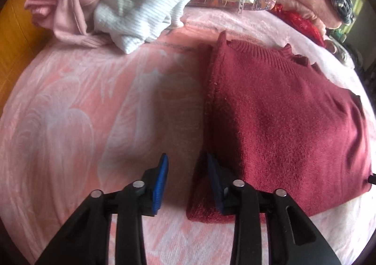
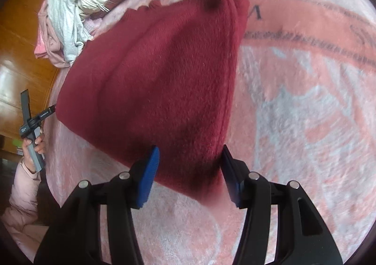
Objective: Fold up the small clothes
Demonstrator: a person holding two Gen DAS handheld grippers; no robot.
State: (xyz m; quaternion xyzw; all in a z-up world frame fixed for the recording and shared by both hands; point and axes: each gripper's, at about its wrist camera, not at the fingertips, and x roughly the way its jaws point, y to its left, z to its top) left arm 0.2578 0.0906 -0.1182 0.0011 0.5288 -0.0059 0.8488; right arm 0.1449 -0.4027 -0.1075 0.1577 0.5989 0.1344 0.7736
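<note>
We see the left gripper (image 1: 186, 178) with its blue pads apart and nothing between them, poised at the near left corner of the folded maroon sweater (image 1: 282, 119). The right gripper (image 2: 190, 171) also stands parted, its pads straddling the sweater's near corner without pressing it. The sweater lies flat on the pink patterned blanket (image 1: 82, 105). Beyond the sweater's far edge sits a heap of pale clothes (image 1: 131, 4); a hand (image 2: 38, 141) holds the other gripper's handle, left of the sweater.

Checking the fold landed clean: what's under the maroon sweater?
The maroon sweater lies folded on the pink blanket. Its own lower layers and anything beneath them are covered.
</note>
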